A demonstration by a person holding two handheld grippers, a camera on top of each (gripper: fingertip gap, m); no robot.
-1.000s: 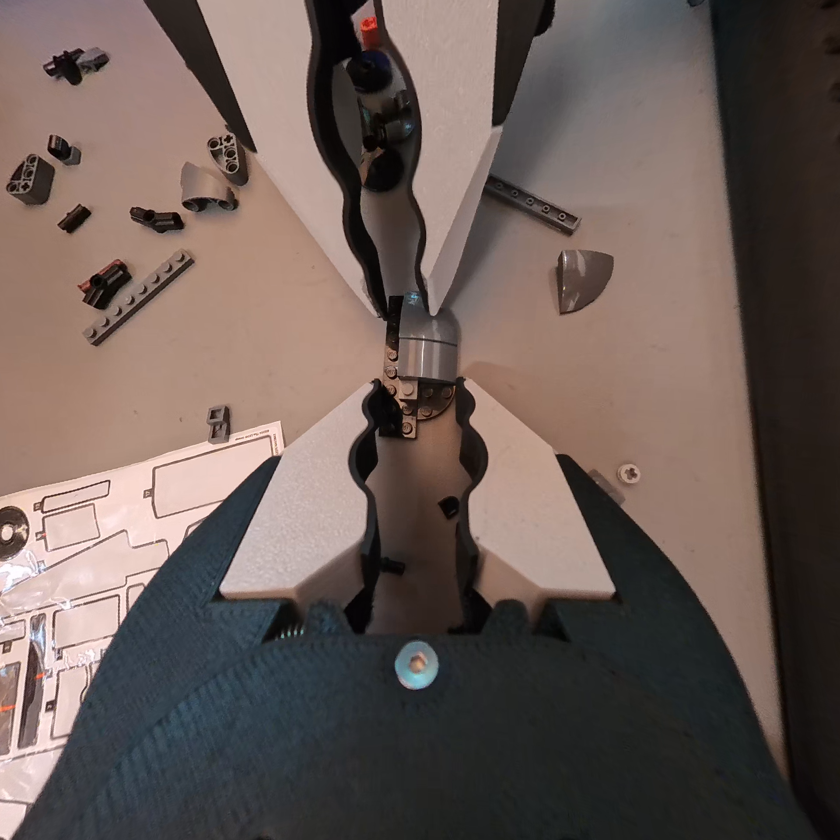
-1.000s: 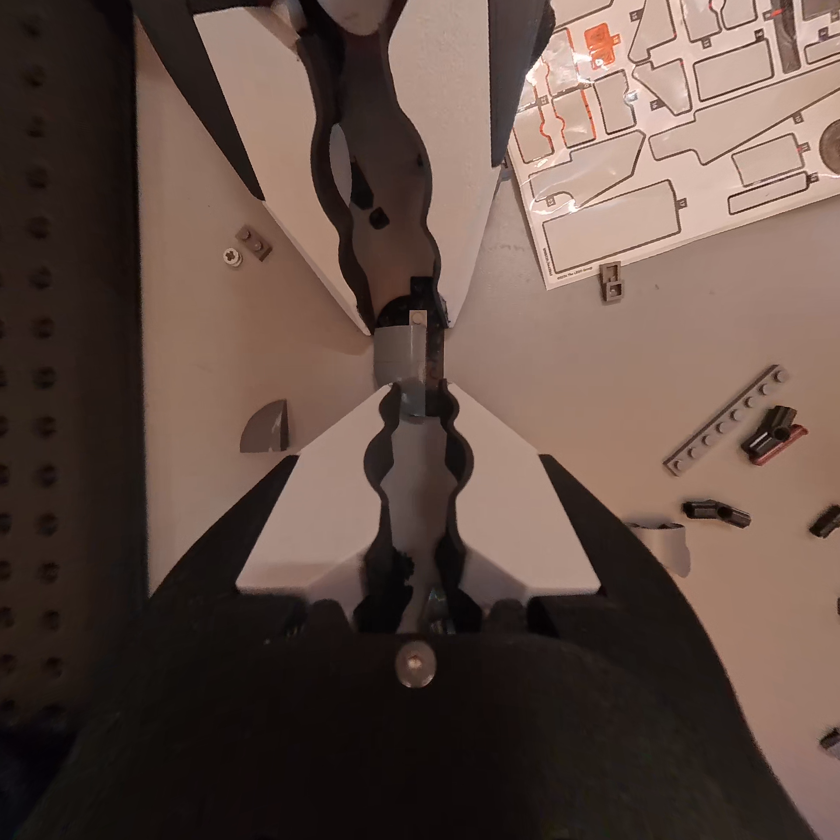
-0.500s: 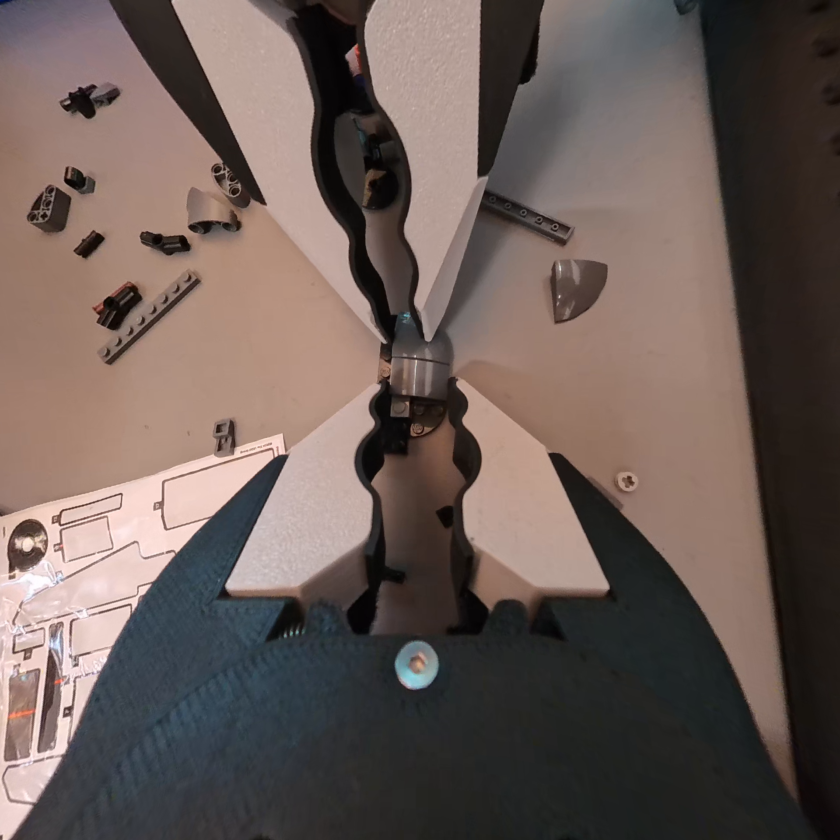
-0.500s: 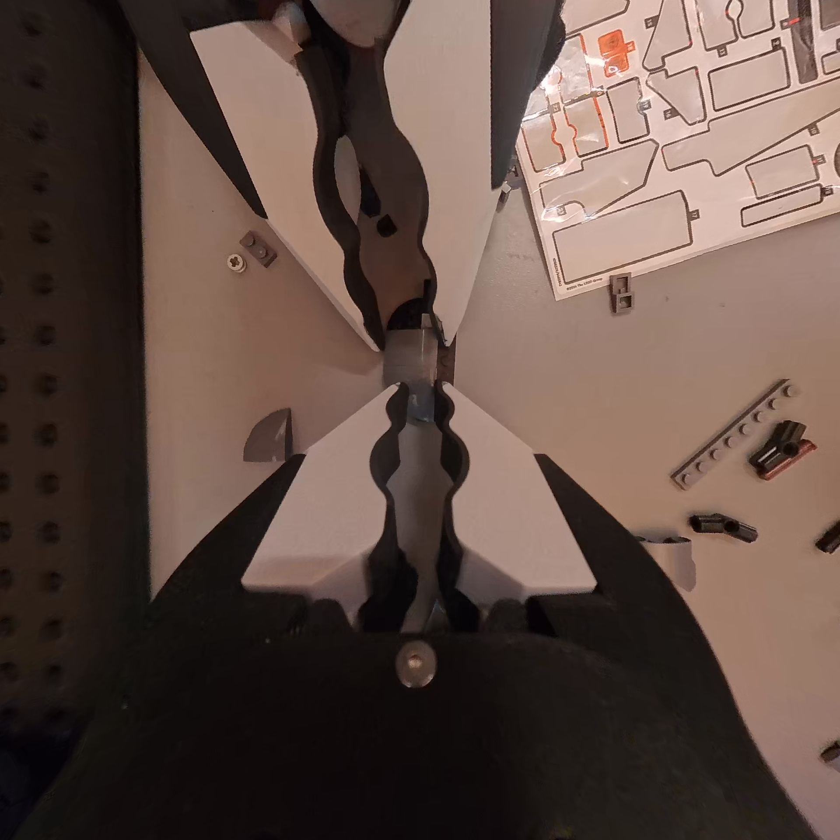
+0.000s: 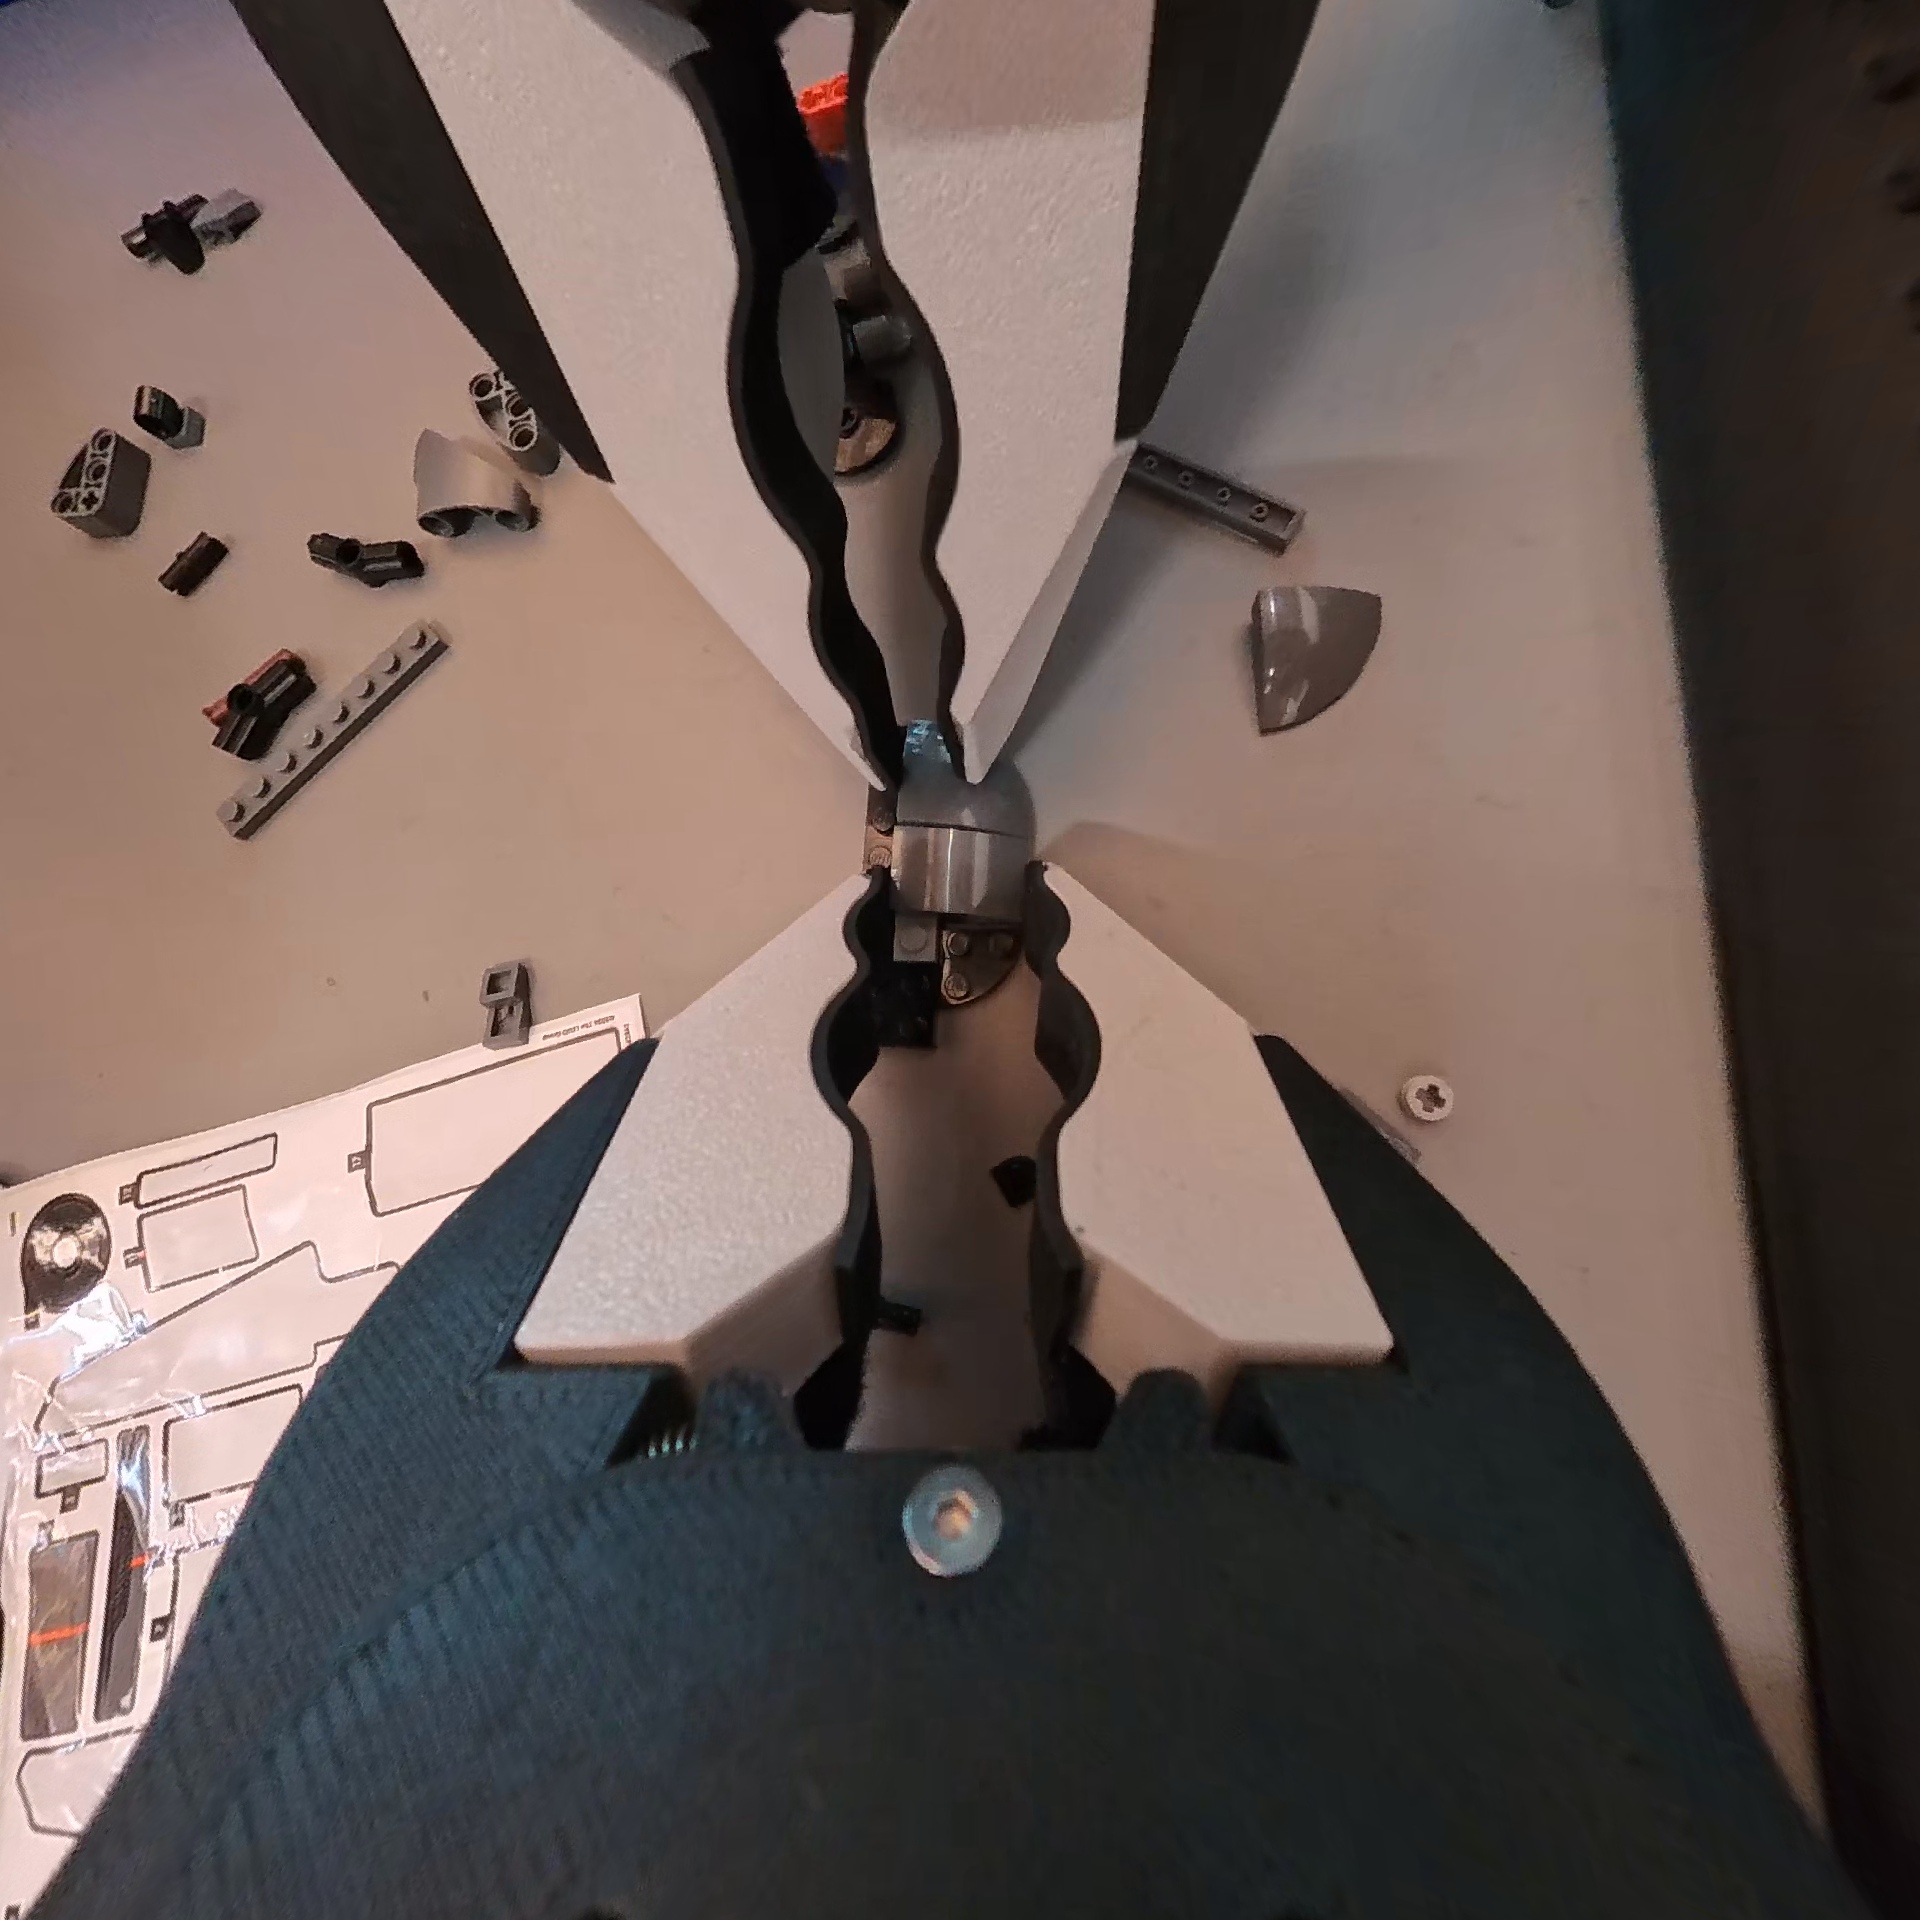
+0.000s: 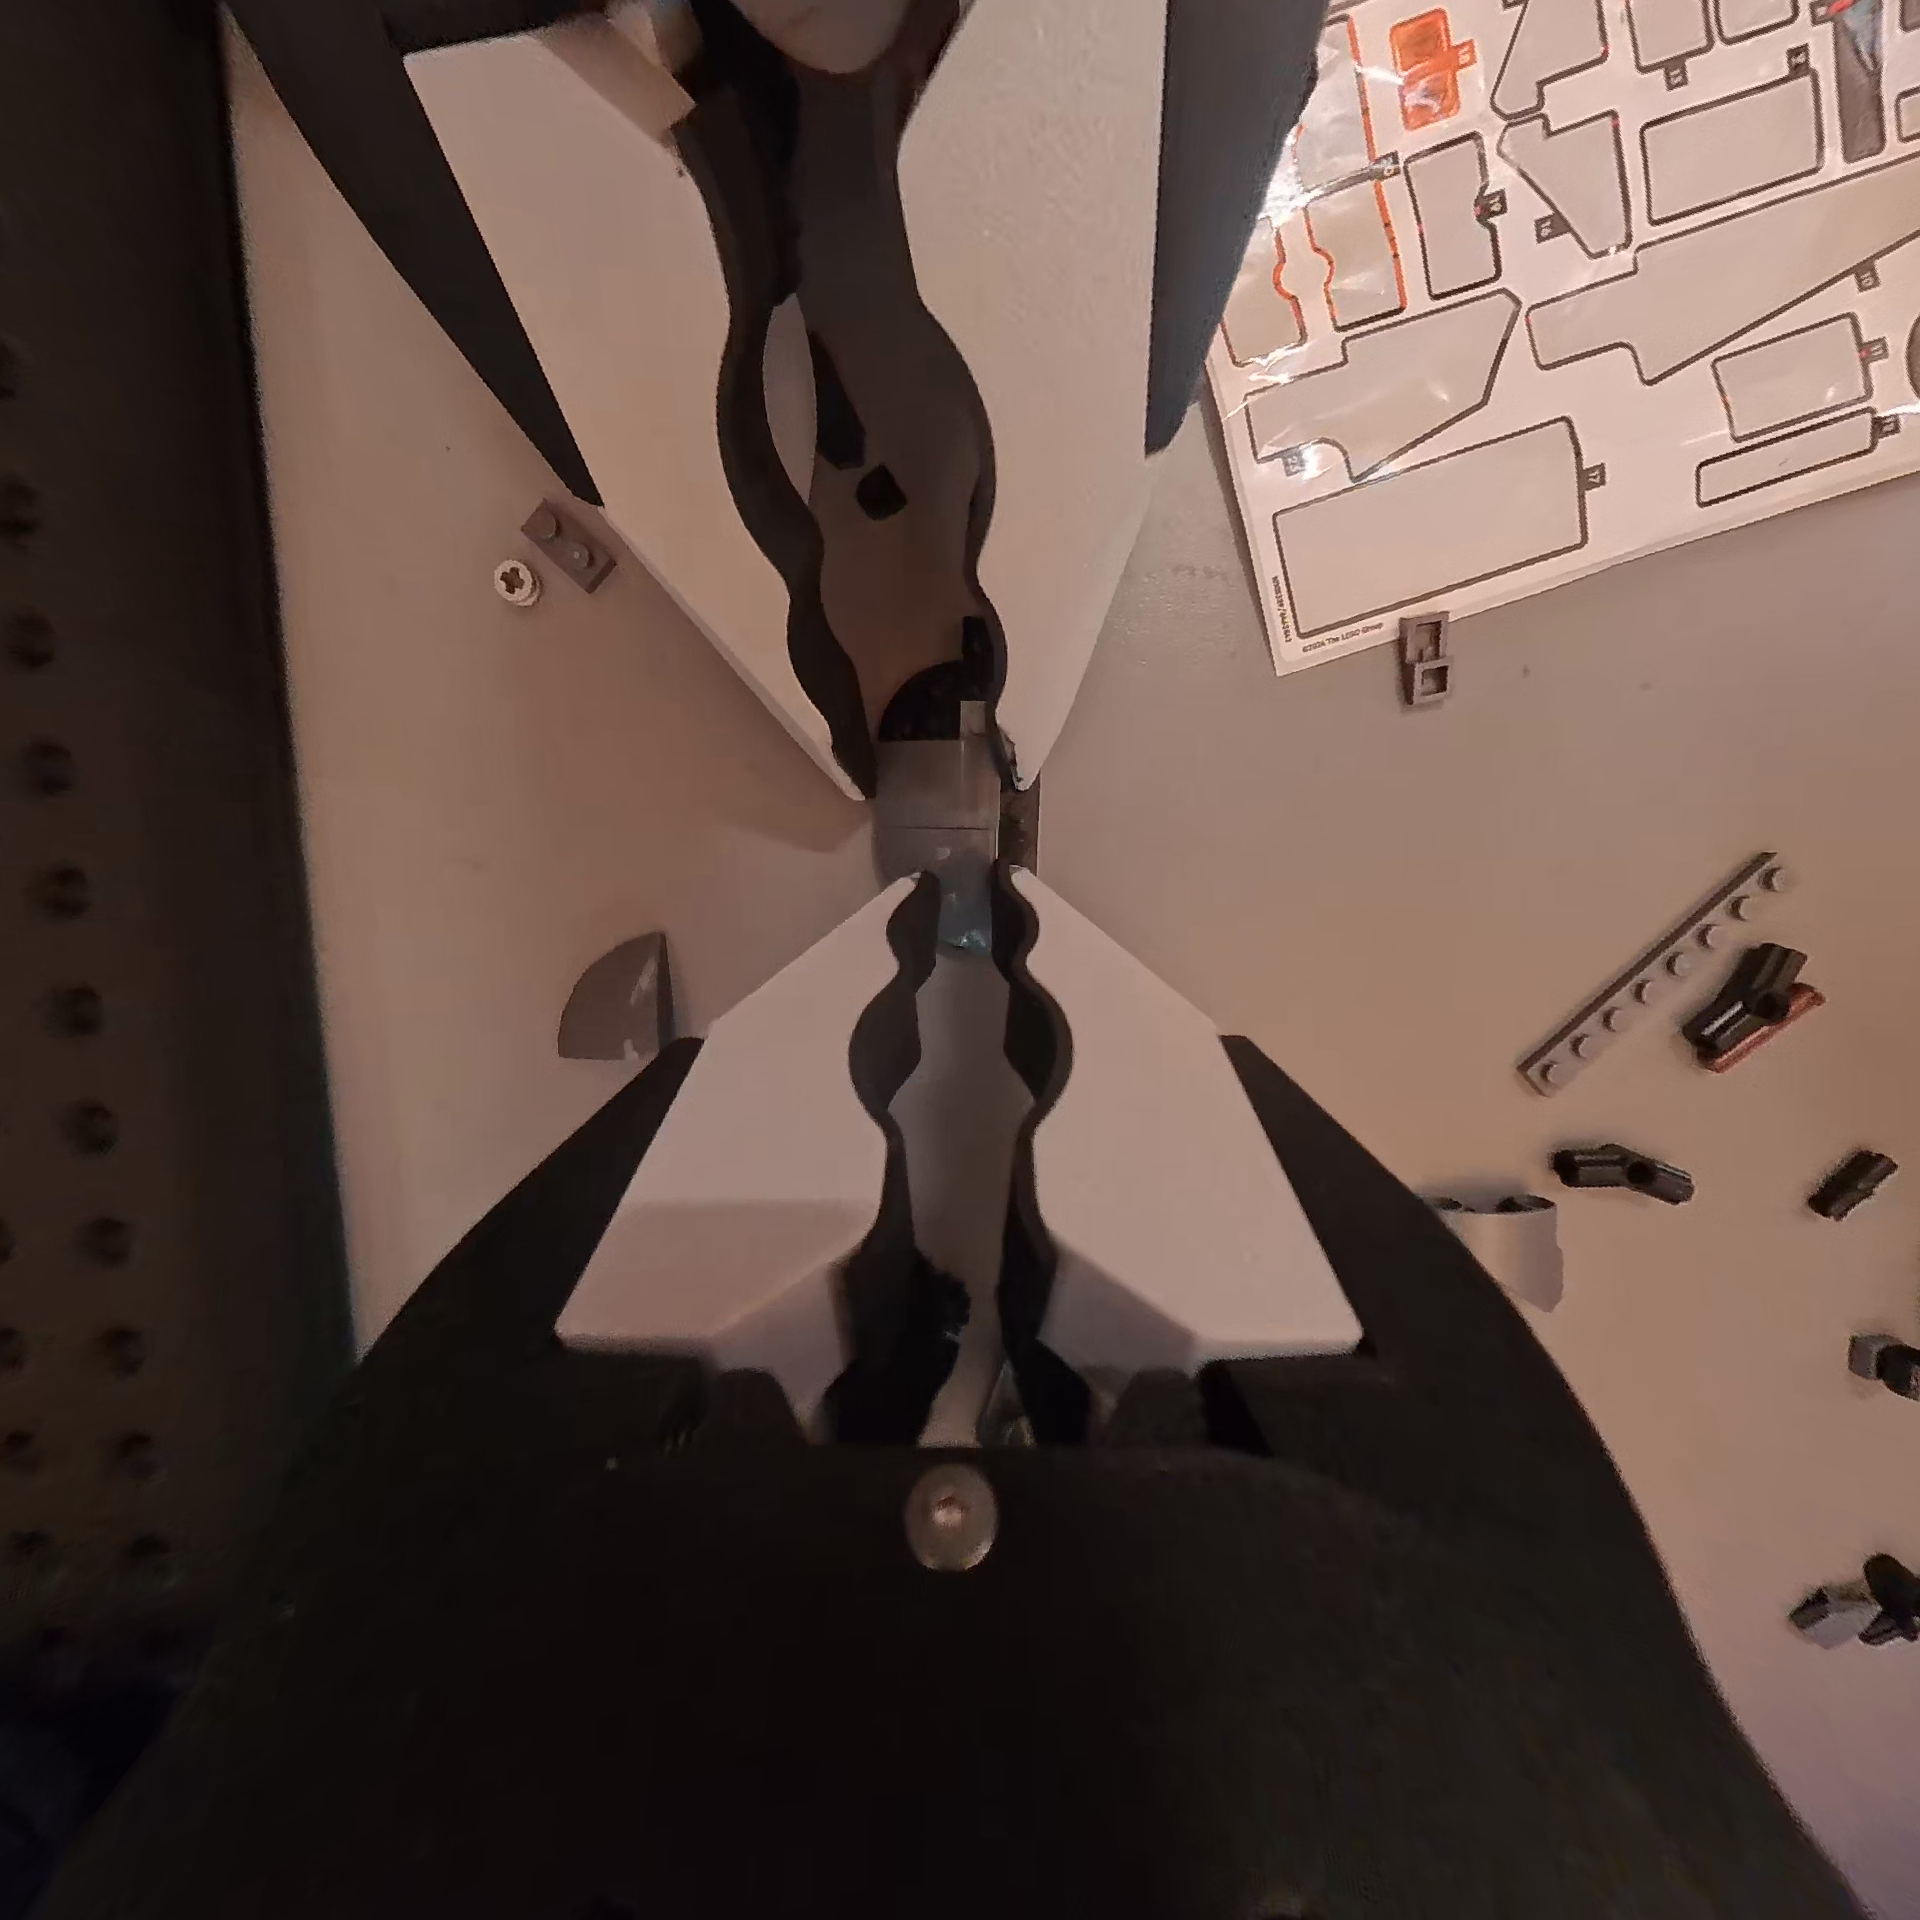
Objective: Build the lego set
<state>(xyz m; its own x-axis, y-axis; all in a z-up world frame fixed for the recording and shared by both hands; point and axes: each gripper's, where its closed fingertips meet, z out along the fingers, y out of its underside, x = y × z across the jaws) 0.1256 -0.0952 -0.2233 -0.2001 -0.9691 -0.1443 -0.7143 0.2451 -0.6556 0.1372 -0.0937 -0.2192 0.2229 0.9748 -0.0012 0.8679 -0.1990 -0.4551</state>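
On your far left, in the left wrist view, the sticker sheet is lying flat on the pale table, partly under your teal gripper body. Above it, loose pieces are sitting scattered: a long grey studded plate with a black and red connector just beside it, a grey curved panel, a black pin and a dark grey beam piece. A small grey clip is resting at the sheet's upper edge.

Moving to the centre, you are holding the small lego assembly above the table between both tools. Your left gripper is clamping its grey cylindrical body, with the black studded plates of the assembly sitting between the fingers. Facing it from above, your right gripper is pinching the domed top end, where a small bluish part is showing. Both pairs of jaws are closed tight on the same assembly.

The right wrist view is showing the same grip from the other side: the right gripper nipping the bluish tip, the assembly between the two tools.

Further right, a dark grey quarter-dome piece is lying apart, a grey plate is poking out past the right gripper's finger, and a small white round piece is sitting near the table's dark edge.
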